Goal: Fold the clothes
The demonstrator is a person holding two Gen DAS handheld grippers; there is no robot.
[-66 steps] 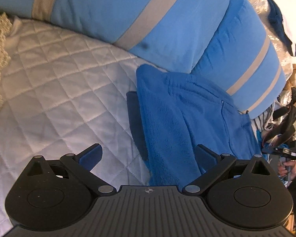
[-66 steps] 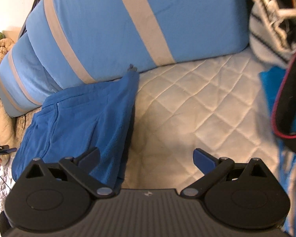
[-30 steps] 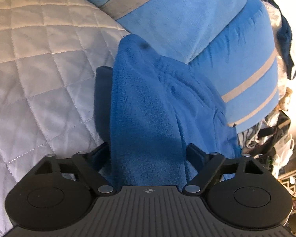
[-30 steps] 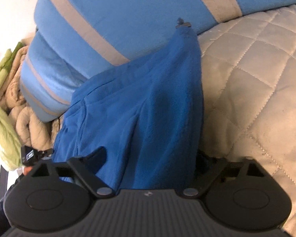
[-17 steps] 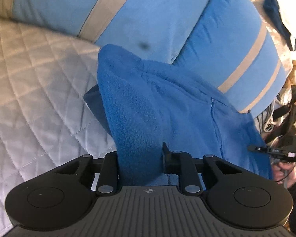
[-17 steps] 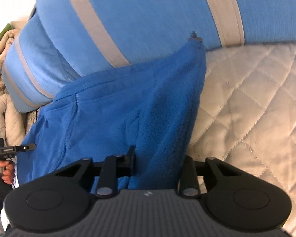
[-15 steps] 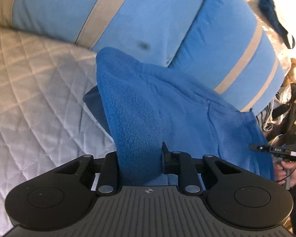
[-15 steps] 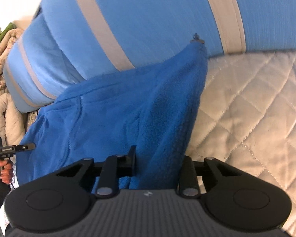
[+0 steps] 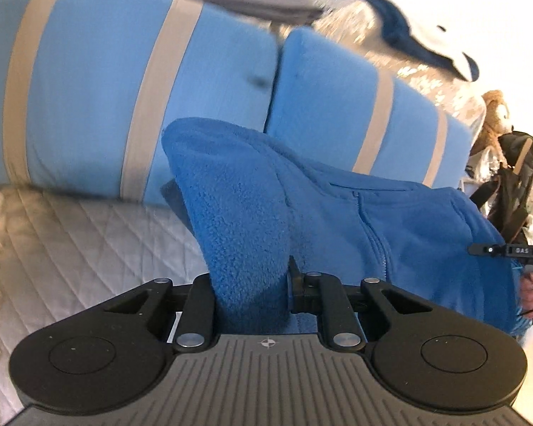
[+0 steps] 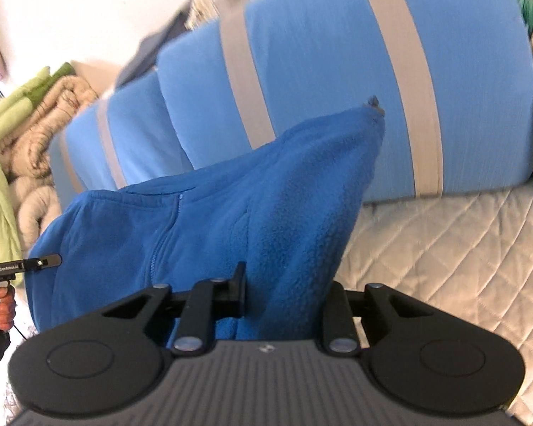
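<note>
A blue fleece zip jacket [image 9: 337,213] hangs lifted between both grippers, above a white quilted bedspread [image 9: 71,248]. My left gripper [image 9: 248,284] is shut on one bunched end of the fleece, which fills the gap between its fingers. In the right wrist view my right gripper [image 10: 287,287] is shut on the other end of the jacket [image 10: 213,220], which also fills the gap between its fingers. The zipper runs down the sagging middle. The fabric hides the pads of both grippers.
Two large light-blue cushions with grey stripes [image 9: 89,88] [image 10: 337,71] stand behind the jacket. Beige and green blankets [image 10: 17,142] are piled at the left. A black backpack [image 9: 518,184] and a plush toy [image 9: 494,113] sit at the right. A person's hand [image 9: 531,285] shows at the edge.
Both grippers went from open around the fleece's ends to shut on them. They then rose, lifting the jacket off the bedspread so its middle now sags between them.
</note>
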